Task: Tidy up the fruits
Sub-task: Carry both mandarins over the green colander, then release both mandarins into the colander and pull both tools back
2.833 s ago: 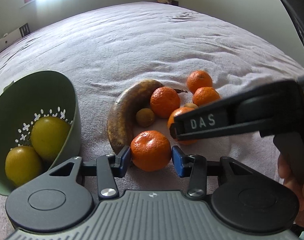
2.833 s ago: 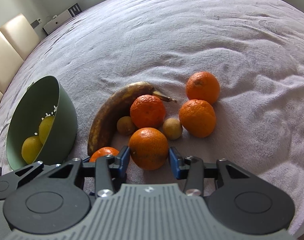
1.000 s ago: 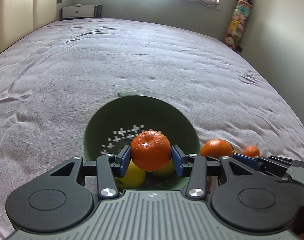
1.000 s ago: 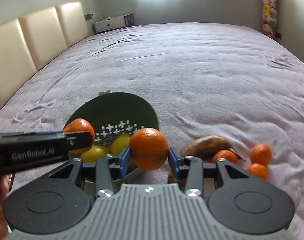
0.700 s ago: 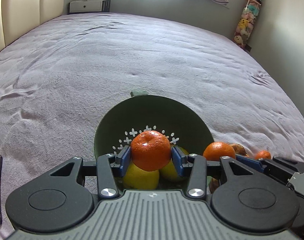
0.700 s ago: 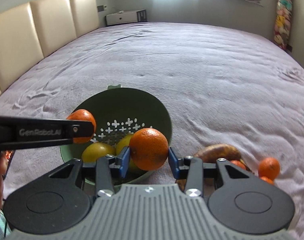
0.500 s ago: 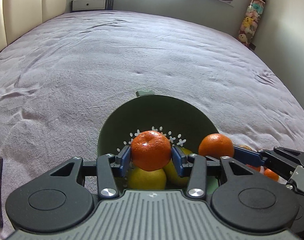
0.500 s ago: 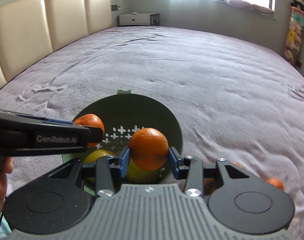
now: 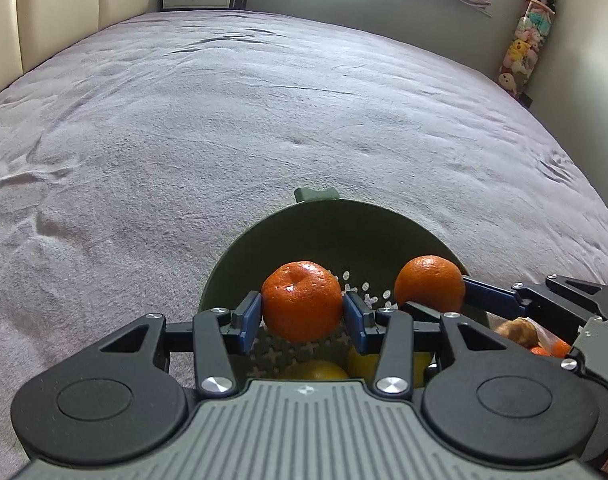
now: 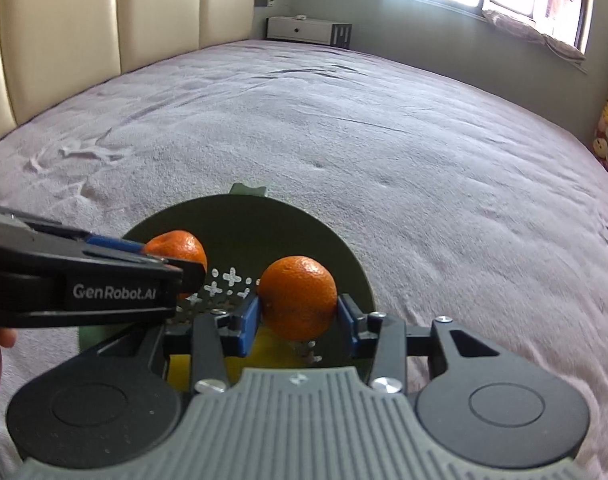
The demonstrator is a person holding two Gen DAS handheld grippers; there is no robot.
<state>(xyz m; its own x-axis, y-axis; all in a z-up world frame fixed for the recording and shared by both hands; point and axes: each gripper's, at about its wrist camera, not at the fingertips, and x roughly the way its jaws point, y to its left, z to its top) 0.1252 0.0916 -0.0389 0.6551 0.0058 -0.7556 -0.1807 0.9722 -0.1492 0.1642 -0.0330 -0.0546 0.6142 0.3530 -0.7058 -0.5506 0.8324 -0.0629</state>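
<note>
Clearly "GenRobot.AI" on left gripper (image 10: 175,268)

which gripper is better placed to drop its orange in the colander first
Probably the left. Its orange hangs over the middle of the green colander, above the holes and lemons. The right gripper's orange sits nearer the rim. Both jaws are clamped, so it's close.

Between the left gripper's (image 9: 302,315) jaws: one mandarin (image 9: 301,306), above the colander (image 9: 328,224). Right-held mandarin (image 9: 429,283) lies to its right; lemons (image 9: 316,370) below.
</note>
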